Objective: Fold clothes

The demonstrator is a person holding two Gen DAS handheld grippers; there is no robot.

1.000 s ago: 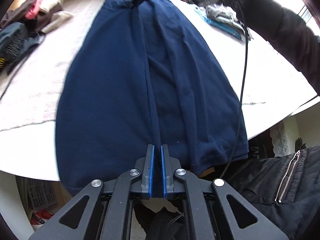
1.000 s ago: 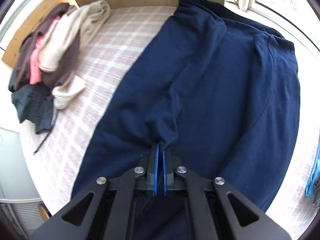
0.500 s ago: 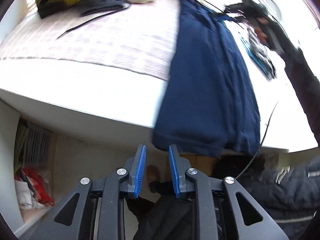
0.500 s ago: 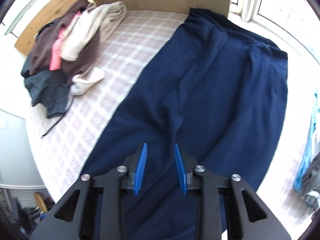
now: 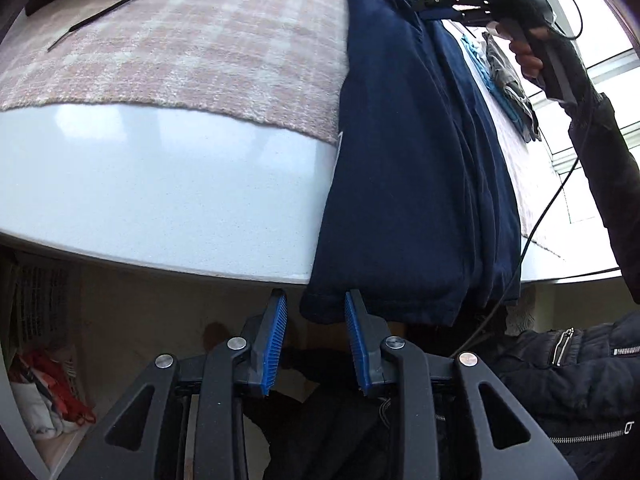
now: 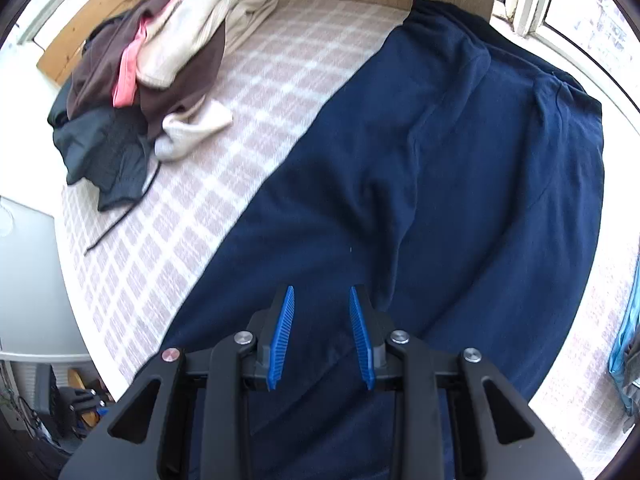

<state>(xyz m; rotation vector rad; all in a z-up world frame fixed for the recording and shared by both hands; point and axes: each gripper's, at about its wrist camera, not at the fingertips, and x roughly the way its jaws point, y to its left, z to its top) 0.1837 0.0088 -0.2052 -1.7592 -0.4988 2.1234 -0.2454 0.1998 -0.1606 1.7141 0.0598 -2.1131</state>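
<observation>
Across the table [image 5: 160,200], navy trousers [image 6: 440,200] lie flat, one end draped over the near edge.
Both grippers hold nothing: the left gripper [image 5: 315,336] gapes at the hanging hem, likely to take it for a fold; the right gripper [image 6: 322,330] hovers parted over the far end.

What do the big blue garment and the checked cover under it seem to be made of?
The blue garment looks like soft matte knit, probably cotton jersey: it drapes in loose folds with no shine. The checked cover looks like a woven, slightly fuzzy blanket or rug; its edge appears nubby in the left wrist view.
</observation>
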